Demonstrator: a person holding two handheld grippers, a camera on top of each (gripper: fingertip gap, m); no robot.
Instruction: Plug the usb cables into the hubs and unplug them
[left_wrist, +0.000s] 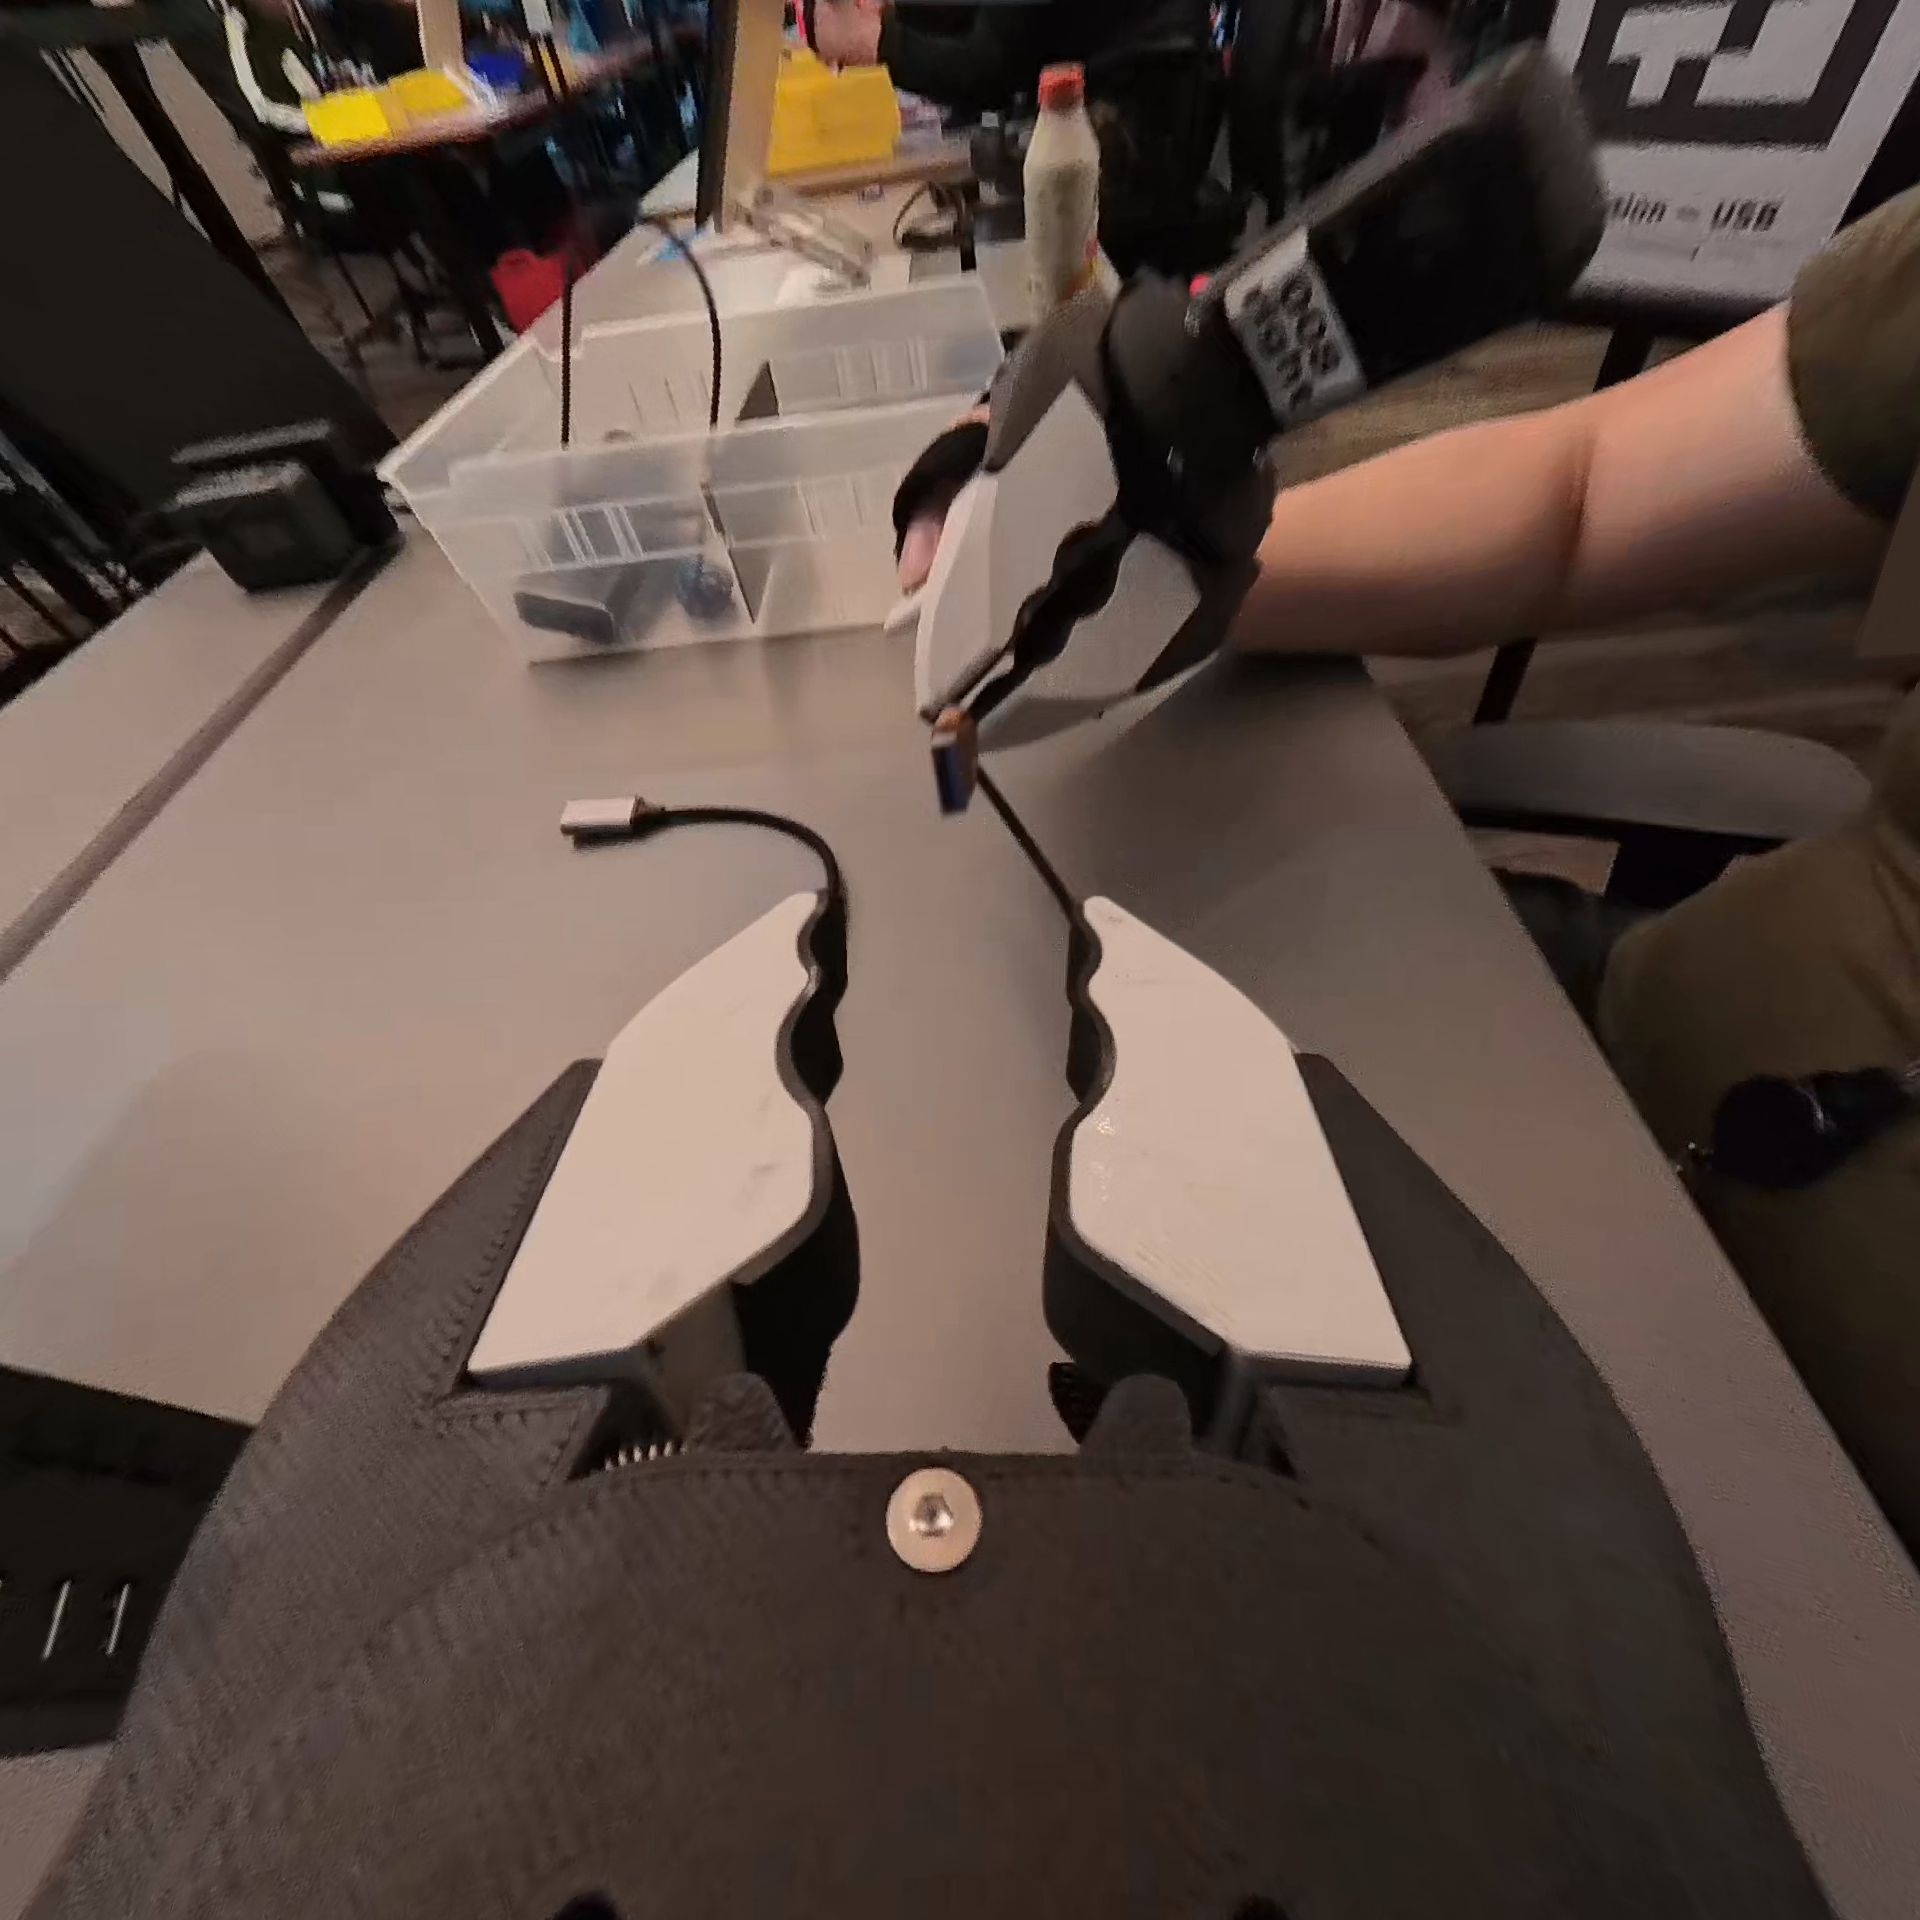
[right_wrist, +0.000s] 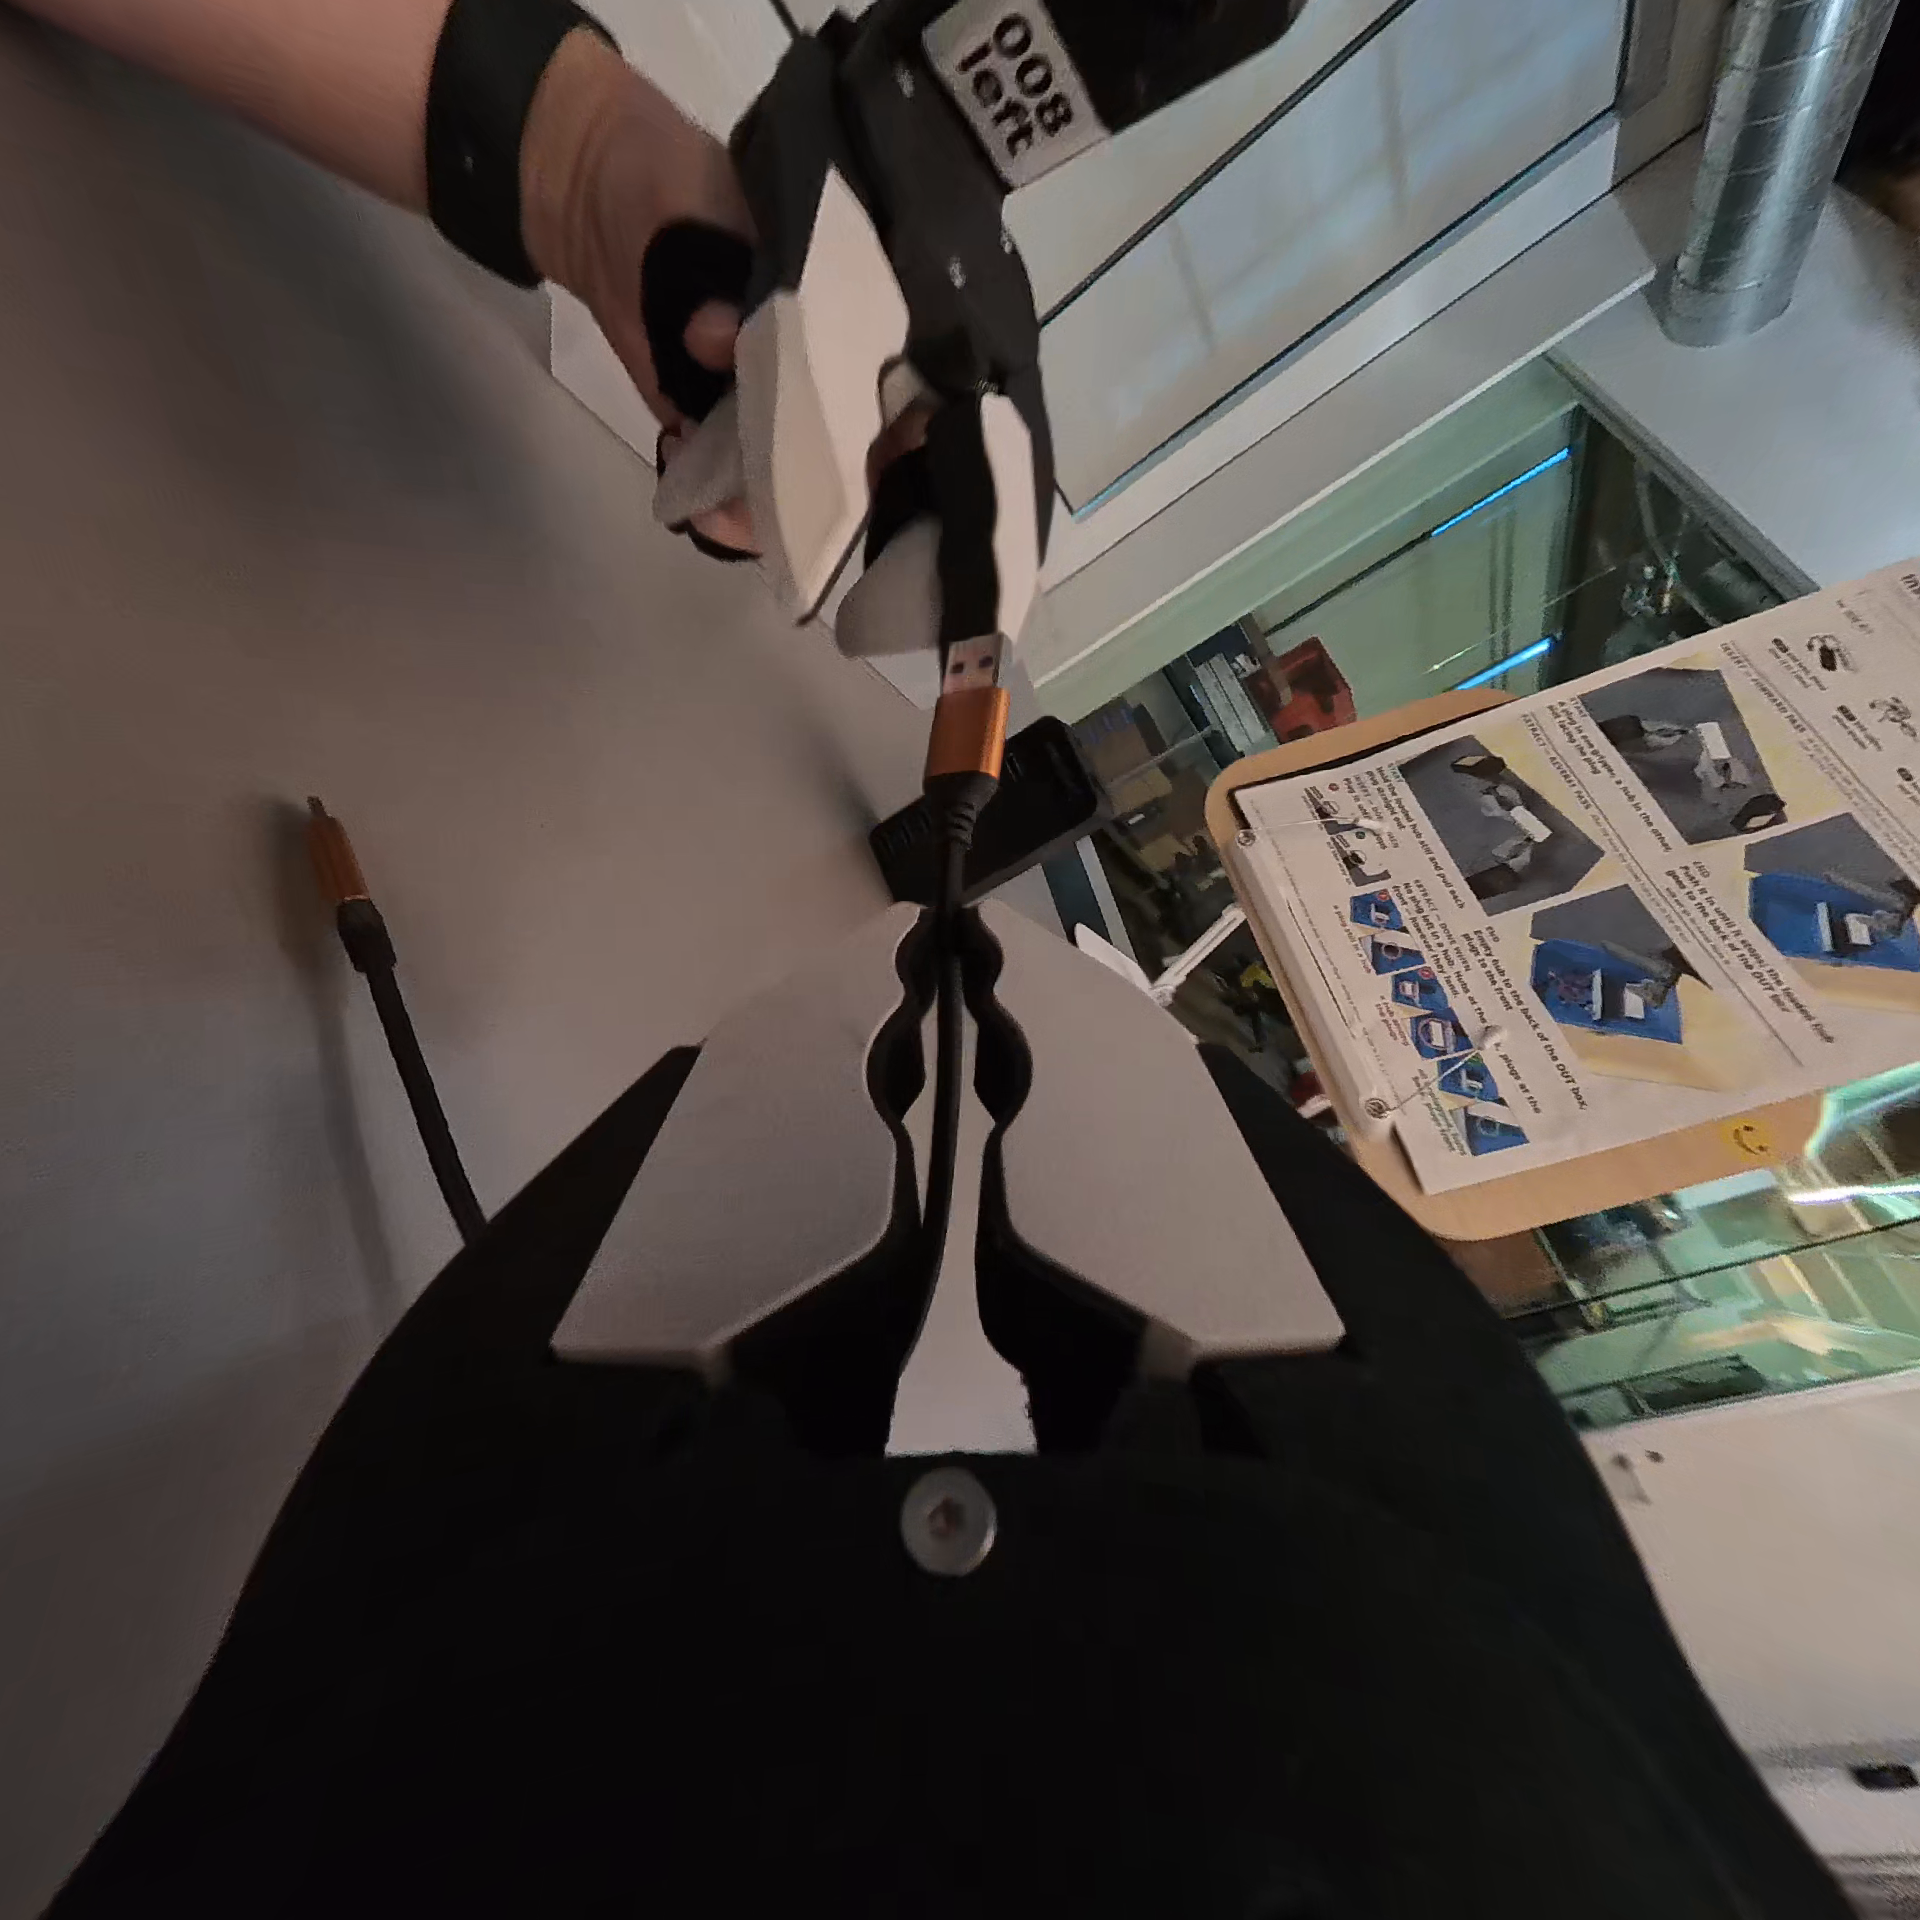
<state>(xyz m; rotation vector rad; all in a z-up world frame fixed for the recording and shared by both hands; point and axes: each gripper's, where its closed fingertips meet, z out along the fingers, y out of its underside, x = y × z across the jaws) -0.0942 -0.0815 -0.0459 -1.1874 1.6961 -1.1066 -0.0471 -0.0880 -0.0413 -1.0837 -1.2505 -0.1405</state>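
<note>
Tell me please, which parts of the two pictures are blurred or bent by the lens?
Left wrist view: the right gripper and the background are motion-blurred, and the table edges curve. Right wrist view: the left gripper is slightly soft; the orange plug is sharp.

cable (right_wrist: 416, 1049) end hidden behind right gripper, bin (left_wrist: 717, 499) contents blurred

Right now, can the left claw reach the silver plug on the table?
Probably yes: the left claw is open, and the silver plug lies ahead on the table, nothing blocking it.
</note>
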